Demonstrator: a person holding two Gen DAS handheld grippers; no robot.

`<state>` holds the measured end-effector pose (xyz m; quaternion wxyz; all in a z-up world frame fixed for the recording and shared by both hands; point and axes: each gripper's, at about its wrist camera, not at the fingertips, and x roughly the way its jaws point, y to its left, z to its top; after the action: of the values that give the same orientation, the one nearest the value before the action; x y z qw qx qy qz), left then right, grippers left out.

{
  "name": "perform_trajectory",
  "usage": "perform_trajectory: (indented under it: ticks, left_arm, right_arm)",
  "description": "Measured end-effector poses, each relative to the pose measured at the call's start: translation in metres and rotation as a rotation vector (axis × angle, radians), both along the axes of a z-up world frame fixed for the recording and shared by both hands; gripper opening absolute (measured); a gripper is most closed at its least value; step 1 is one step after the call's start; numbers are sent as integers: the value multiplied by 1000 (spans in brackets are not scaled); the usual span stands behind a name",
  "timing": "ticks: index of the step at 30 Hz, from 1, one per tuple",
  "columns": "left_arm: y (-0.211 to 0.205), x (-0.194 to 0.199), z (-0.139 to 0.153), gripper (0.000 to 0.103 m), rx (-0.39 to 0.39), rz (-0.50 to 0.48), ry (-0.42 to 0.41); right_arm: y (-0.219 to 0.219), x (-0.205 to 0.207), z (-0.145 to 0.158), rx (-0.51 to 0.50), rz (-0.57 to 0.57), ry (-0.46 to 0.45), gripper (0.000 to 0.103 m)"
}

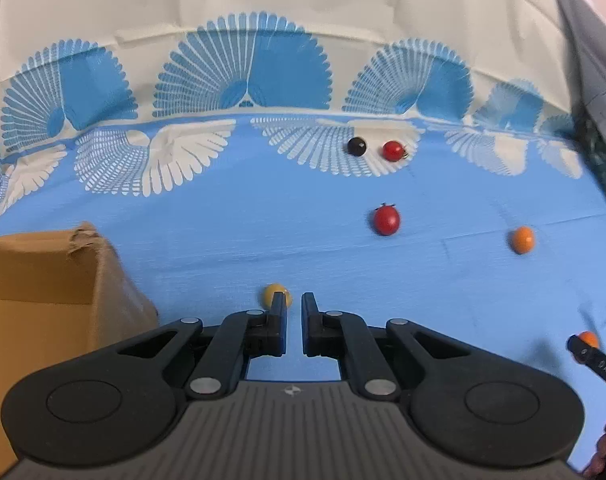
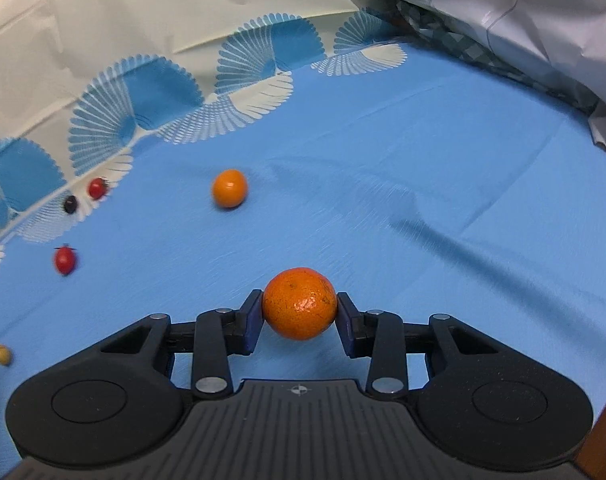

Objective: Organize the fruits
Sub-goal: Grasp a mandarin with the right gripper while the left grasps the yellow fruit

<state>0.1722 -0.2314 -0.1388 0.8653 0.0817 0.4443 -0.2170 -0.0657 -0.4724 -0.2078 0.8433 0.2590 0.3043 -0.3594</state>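
We see a blue cloth [image 1: 223, 248] spread out flat, with white and blue fan shapes along its far edge.

At the left edge of the cloth stands a brown cardboard box [image 1: 43, 280]; its top corner is torn.

Our left gripper [image 1: 294, 300] hangs low over the near part of the cloth. Its two fingers are close together with a small gap, and nothing is between them. A little yellow fruit [image 1: 277, 295] lies on the cloth just past the left finger, partly hidden by it.

Farther out, near the middle, lies a red tomato [image 1: 387, 220] with a small stem. Beyond it, by the far edge on a white fan shape, a small black fruit [image 1: 356, 146] and another red tomato [image 1: 394, 151] sit side by side, very near each other.

More to the right, a small orange [image 1: 522, 240] lies alone on the blue.

Our right gripper [image 2: 299, 310] is squeezing a big orange [image 2: 299, 304] between its two fingers, one on each side. This fruit is near the near right corner of the cloth. We cannot tell if it touches the cloth or is lifted.

At the right edge we see a crumpled white sheet [image 2: 523, 20].
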Motion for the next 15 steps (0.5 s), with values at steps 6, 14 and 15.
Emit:
perform_trajectory:
  ticks: [6, 14, 15]
  left_arm:
    - [18, -30, 29, 8, -21, -38, -22]
    - [-15, 10, -21, 66, 53, -34, 42]
    - [-20, 18, -32, 68, 72, -24, 50]
  right_arm:
    - [35, -18, 24, -9, 59, -49, 40]
    - [18, -13, 3, 6, 17, 1, 40]
    - [14, -12, 0, 13, 7, 3, 40]
